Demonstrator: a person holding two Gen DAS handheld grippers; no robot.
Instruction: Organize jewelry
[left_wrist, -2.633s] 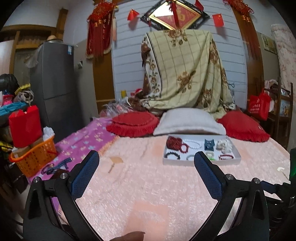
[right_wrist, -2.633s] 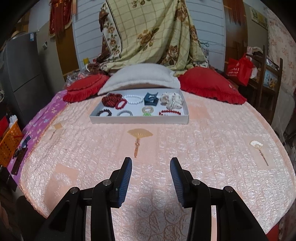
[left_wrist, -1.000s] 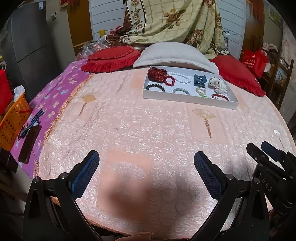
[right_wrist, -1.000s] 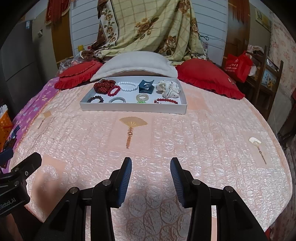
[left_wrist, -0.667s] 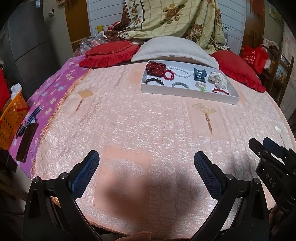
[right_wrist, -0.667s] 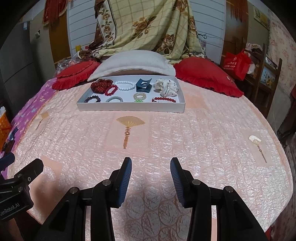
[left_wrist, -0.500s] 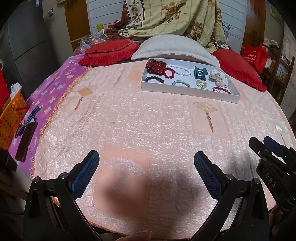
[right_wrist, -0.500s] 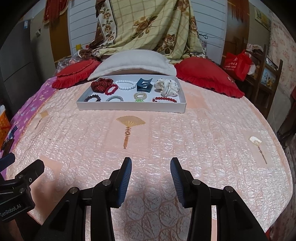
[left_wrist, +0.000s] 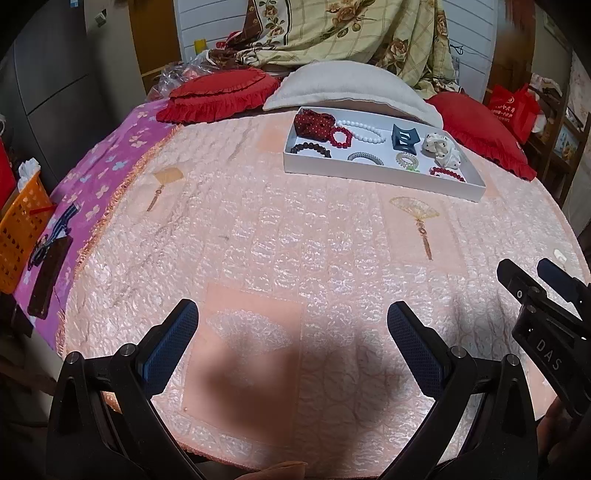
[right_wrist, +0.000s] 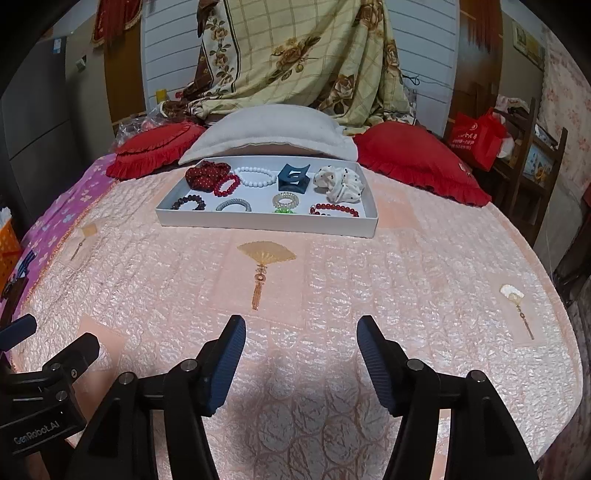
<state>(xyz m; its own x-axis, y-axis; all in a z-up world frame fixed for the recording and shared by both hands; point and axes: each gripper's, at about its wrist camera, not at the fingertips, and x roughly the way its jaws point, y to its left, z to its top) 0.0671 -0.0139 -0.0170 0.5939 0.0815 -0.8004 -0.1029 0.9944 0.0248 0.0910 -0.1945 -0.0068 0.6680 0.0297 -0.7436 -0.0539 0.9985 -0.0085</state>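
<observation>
A white tray (right_wrist: 258, 223) lies at the far side of the pink bedspread and also shows in the left wrist view (left_wrist: 369, 171). It holds a dark red scrunchie (right_wrist: 203, 175), a red bead bracelet (right_wrist: 226, 186), a white bead bracelet (right_wrist: 256, 176), a blue hair claw (right_wrist: 293, 179), a white dotted scrunchie (right_wrist: 341, 188), a dark bead bracelet (right_wrist: 188, 204) and several coil hair ties. My left gripper (left_wrist: 291, 343) is open and empty over the bed's near edge. My right gripper (right_wrist: 301, 354) is open and empty, nearer the tray.
Two red cushions (right_wrist: 417, 158) and a white pillow (right_wrist: 273, 134) lie behind the tray. An orange basket (left_wrist: 18, 229) stands left of the bed. A red bag (right_wrist: 476, 138) and wooden shelves stand at the right. The right gripper's body (left_wrist: 546, 332) shows in the left wrist view.
Both grippers have edged forward toward the tray. The right gripper's jaws have opened wider. The left gripper earlier tilted down from facing the wall.
</observation>
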